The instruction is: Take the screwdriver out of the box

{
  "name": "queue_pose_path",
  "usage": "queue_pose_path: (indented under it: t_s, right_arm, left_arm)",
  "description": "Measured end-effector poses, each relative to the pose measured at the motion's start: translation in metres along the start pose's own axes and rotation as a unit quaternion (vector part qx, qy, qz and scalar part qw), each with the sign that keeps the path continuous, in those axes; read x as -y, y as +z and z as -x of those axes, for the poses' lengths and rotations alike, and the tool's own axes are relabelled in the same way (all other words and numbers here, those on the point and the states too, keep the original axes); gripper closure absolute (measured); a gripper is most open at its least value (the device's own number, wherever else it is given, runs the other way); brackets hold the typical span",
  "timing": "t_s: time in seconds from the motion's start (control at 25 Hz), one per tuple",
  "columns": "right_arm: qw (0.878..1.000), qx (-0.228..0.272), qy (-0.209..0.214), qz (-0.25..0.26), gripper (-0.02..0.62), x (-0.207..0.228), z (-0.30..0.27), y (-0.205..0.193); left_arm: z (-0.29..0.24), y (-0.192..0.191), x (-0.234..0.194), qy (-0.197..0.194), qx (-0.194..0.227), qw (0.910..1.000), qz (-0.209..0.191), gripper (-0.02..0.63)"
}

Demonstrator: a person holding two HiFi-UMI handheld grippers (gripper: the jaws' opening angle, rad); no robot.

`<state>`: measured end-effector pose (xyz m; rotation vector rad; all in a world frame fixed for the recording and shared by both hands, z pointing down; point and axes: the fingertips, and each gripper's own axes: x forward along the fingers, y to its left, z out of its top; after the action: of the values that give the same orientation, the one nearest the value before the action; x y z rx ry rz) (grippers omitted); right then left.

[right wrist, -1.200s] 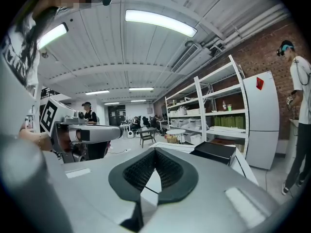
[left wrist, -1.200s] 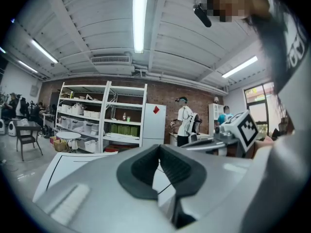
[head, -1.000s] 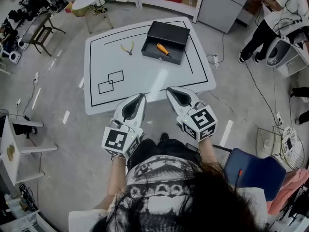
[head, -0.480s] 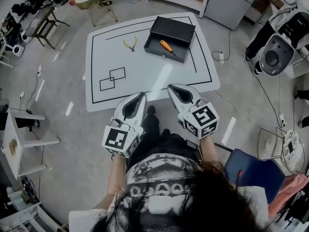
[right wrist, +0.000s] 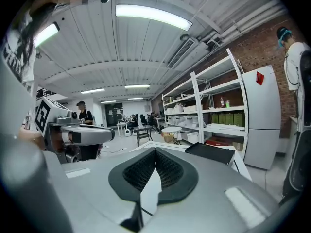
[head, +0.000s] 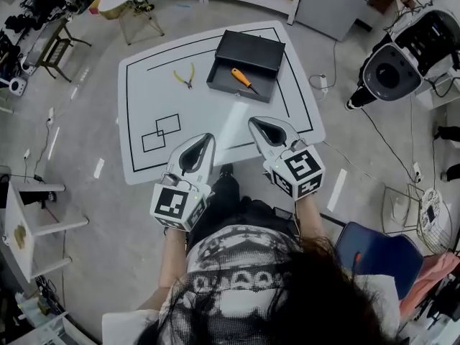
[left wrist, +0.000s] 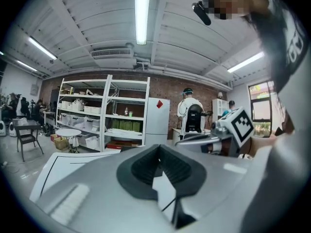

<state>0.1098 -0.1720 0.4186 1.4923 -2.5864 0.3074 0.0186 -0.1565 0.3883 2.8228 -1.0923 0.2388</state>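
Note:
A black open box [head: 244, 62] stands at the far side of the white table [head: 215, 121], and an orange-handled screwdriver [head: 241, 79] lies inside its front part. My left gripper [head: 209, 139] and right gripper [head: 252, 123] hover side by side over the table's near edge, well short of the box. Both point toward it. In the left gripper view the left gripper [left wrist: 158, 148] has its pads together with nothing between them. The right gripper [right wrist: 155, 152] looks the same in the right gripper view, where the box [right wrist: 211, 152] shows ahead on the right.
Yellow-handled pliers [head: 185, 75] lie on the table left of the box. Two rectangles are marked at the table's left front. A blue chair [head: 381, 254] stands at my right, a white machine [head: 392, 70] beyond the table's right side, and shelves and a grey cabinet [head: 327, 6] behind.
Both grippers have moved forward together, from in front of the table to over its near edge. The box and screwdriver have not moved on the table.

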Motion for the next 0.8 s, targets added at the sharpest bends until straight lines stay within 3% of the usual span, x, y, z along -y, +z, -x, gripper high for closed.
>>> queue_pose_path:
  t_s: [0.8]
  right_arm:
    - [0.994,-0.098,-0.038,0.029,0.553,0.094,-0.148,-0.009]
  left_arm:
    - [-0.081,0.019,-0.102,-0.042,-0.007,0.9991,-0.005,0.606]
